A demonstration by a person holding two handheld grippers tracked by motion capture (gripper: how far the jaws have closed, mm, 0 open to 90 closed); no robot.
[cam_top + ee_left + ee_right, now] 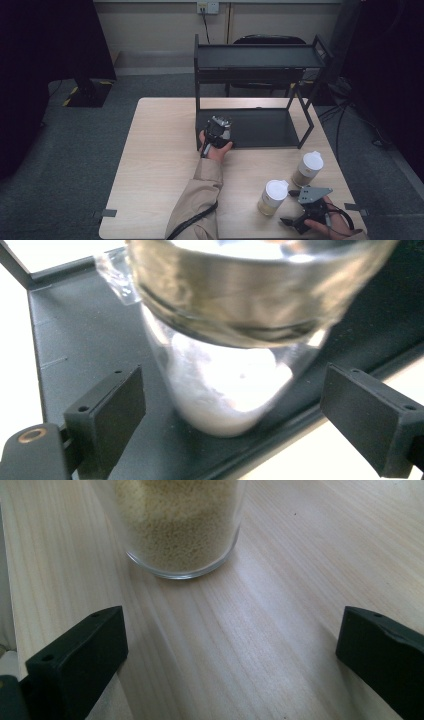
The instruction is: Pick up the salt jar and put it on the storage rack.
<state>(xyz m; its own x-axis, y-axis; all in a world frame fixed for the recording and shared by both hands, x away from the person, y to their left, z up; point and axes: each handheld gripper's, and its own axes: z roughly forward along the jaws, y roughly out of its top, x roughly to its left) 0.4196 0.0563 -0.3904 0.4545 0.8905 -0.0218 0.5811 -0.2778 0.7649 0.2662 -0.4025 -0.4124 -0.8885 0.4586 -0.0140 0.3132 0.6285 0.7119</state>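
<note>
Two claws are at work, and the left claw (218, 131) sits just left of centre in the high view, at the front edge of the rack's (260, 129) lower shelf. Its own view shows the salt jar (225, 390) standing on that dark shelf, with the black jaws spread and clear of the glass on both sides. The jar is set down, not pinched.

The step in hand looks like letting go and backing out. To do it well, keep the jaws wide, draw the claw straight back along its own line toward the lower edge of the frame, and lift only once the pads are past the jar, so the metal lid is not clipped. The jar stands near the shelf's front lip, so a sideways nudge could tip it onto the desk (160, 165).

Further right on the desk stand the grain jar (272, 198) and, beyond it toward the right edge, a second jar (307, 169), both white-capped. At lower right the right claw (292, 206) rests with its jaws spread, pinching nothing; in its view the grain jar (182, 525) stands just ahead of the jaws, upright. It looks next in line, so the right claw should close low on the glass, squarely.
</note>
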